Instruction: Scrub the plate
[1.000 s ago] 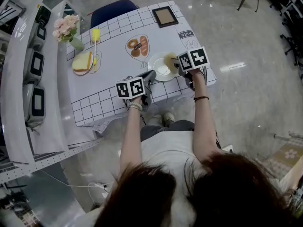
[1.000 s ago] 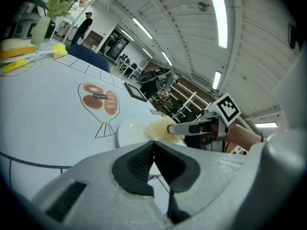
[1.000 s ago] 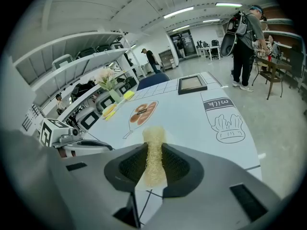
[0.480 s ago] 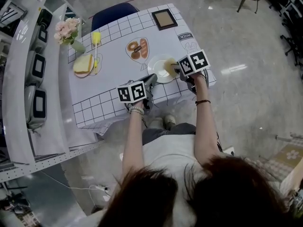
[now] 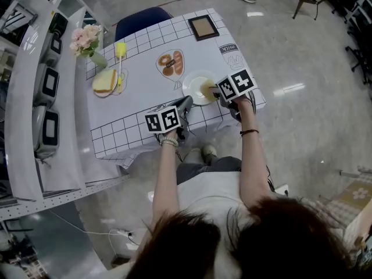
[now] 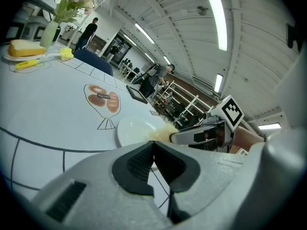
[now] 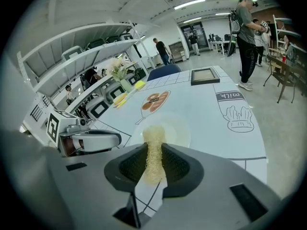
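Pinching a soft yellow fibre pad (image 7: 152, 150), right gripper (image 7: 153, 163) hangs at a likely slippery, breakable round white plate (image 5: 192, 86), best steadied by its rim; left gripper (image 6: 152, 158) closed, empty.

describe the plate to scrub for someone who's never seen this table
On the grid-lined tablecloth, look toward the near right edge, next to the printed bread drawing. The plate there is white and empty, with the right tool holding a yellowish scrub pad over it; the far-left plate carries bread.
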Action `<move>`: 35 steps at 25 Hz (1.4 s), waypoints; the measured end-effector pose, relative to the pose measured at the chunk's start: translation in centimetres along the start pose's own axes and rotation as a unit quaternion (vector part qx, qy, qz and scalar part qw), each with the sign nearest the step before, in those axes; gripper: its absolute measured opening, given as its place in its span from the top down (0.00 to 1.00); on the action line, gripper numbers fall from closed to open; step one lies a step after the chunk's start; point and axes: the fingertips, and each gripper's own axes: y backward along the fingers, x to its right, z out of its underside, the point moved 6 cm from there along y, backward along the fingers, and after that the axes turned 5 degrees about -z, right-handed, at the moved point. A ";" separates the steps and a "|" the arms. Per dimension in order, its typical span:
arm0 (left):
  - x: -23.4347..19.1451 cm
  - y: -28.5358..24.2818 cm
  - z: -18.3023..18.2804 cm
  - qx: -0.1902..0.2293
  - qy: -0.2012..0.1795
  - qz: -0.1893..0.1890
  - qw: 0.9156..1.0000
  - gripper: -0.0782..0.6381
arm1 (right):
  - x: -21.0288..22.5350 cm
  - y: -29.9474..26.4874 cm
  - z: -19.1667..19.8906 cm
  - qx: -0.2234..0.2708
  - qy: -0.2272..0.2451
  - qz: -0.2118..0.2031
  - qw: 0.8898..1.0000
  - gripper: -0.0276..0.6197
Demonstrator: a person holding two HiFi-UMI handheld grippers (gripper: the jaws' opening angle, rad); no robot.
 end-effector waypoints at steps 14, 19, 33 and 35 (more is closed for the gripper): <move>-0.6 1.1 0.4 0.022 0.015 -0.019 0.999 0.88 | -1.9 -1.6 0.2 -0.028 0.026 -0.025 0.999 0.83; -1.2 1.6 0.7 0.027 0.024 -0.029 0.999 0.88 | -2.7 -2.3 0.1 -0.038 0.038 -0.033 0.998 0.83; -2.4 2.5 1.0 0.032 0.037 -0.040 0.998 0.88 | -4.3 -3.9 -0.5 -0.046 0.049 -0.052 0.996 0.83; -2.6 2.6 1.0 0.033 0.039 -0.041 0.998 0.88 | -4.5 -4.2 -0.7 -0.047 0.051 -0.054 0.996 0.83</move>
